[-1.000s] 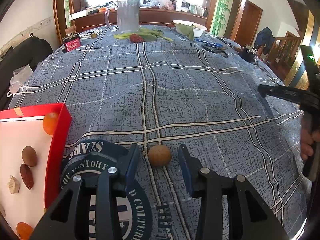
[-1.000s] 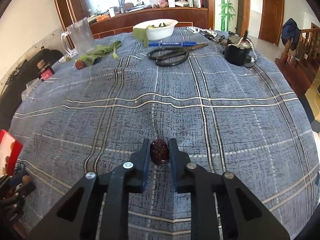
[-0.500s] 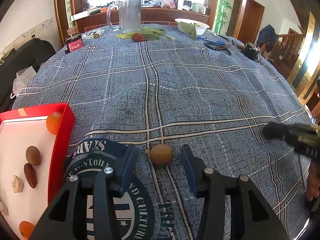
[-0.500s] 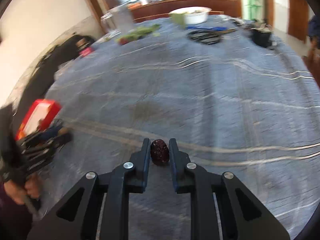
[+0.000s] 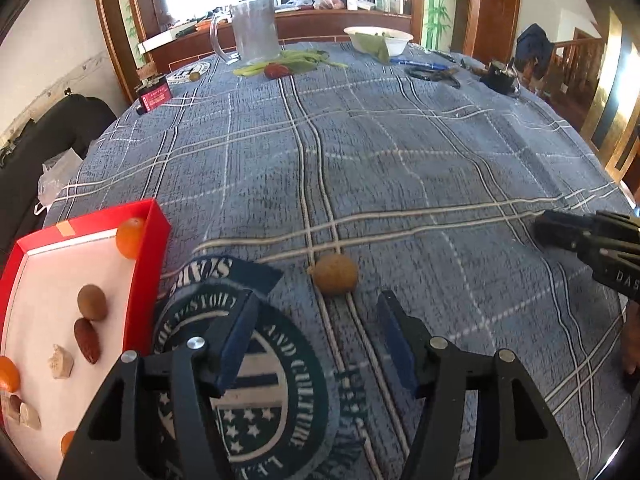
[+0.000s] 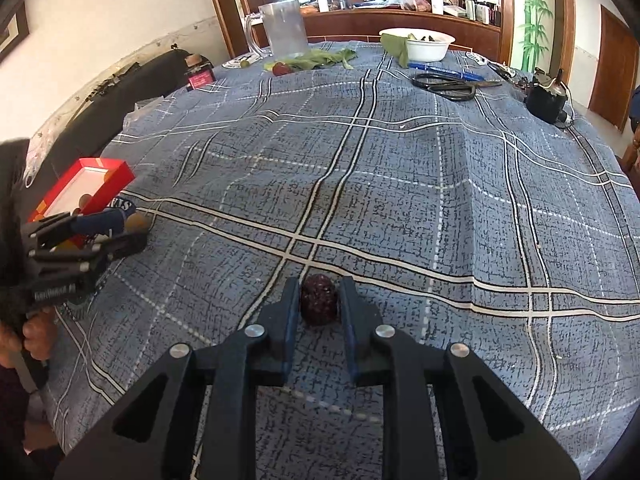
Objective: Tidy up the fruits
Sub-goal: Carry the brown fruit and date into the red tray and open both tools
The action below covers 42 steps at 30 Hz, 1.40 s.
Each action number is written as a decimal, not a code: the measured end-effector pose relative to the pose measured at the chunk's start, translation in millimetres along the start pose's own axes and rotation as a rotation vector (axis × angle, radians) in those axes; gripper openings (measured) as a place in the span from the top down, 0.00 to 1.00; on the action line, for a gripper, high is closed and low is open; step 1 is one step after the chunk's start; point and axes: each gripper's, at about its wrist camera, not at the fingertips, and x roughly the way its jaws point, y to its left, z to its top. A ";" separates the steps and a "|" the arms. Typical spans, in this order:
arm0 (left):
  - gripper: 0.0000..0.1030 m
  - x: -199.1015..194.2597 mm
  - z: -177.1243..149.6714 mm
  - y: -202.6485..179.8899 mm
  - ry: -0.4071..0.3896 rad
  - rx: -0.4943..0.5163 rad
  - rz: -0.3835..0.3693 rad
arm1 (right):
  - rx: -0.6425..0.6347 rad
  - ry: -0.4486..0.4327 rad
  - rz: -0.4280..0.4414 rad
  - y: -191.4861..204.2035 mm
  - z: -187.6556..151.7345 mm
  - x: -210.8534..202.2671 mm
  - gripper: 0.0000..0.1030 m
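Note:
A round brown fruit (image 5: 335, 274) lies on the blue checked cloth just beyond the tips of my left gripper (image 5: 316, 308). Its jaws are opening, with nothing between them. To their left stands the red tray (image 5: 154, 236), which holds several fruits, among them an orange one (image 5: 129, 232) at its far corner. My right gripper (image 6: 319, 294) is shut on a dark red wrinkled fruit (image 6: 319, 306), low over the cloth. The right wrist view shows the left gripper (image 6: 120, 228), the brown fruit (image 6: 137, 222) and the red tray (image 6: 116, 184) at far left.
At the table's far side stand a glass mug (image 5: 256, 28), green leaves (image 5: 296, 62), a white bowl (image 5: 378, 38), scissors (image 6: 444, 86), a blue pen (image 6: 444, 72), a black device (image 6: 546, 100) and a small red box (image 5: 154, 96). A round emblem (image 5: 256, 380) is printed under the left gripper.
The left jaws have spread wider behind the brown fruit. The right gripper has carried the dark red fruit leftward and turned, bringing the tray and left gripper into its view.

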 end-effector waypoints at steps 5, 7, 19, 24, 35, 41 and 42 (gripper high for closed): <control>0.40 -0.2 6.2 7.1 -0.012 -0.034 0.024 | 0.007 -0.007 0.010 -1.3 -1.0 -2.7 0.79; 0.40 2.5 8.4 8.7 -0.006 -0.046 0.032 | 0.015 -0.012 0.008 -2.6 -1.2 -3.7 0.79; 0.67 11.0 16.3 -4.7 -0.004 -0.035 0.004 | 0.044 -0.066 0.046 -4.5 -0.7 -15.1 0.81; 0.79 11.0 16.9 -6.7 -0.008 -0.034 -0.008 | 0.048 -0.059 0.045 -4.8 -0.6 -13.0 0.81; 0.79 -21.2 14.2 -4.8 -0.070 -0.035 0.029 | 0.038 -0.080 0.057 -1.8 -1.1 -15.9 0.81; 0.79 -57.1 6.0 -1.3 -0.142 -0.021 0.086 | 0.058 -0.091 0.076 11.5 -0.9 -24.4 0.81; 0.79 -62.2 4.5 -0.2 -0.151 -0.021 0.090 | 0.061 -0.093 0.085 17.0 -2.0 -26.1 0.81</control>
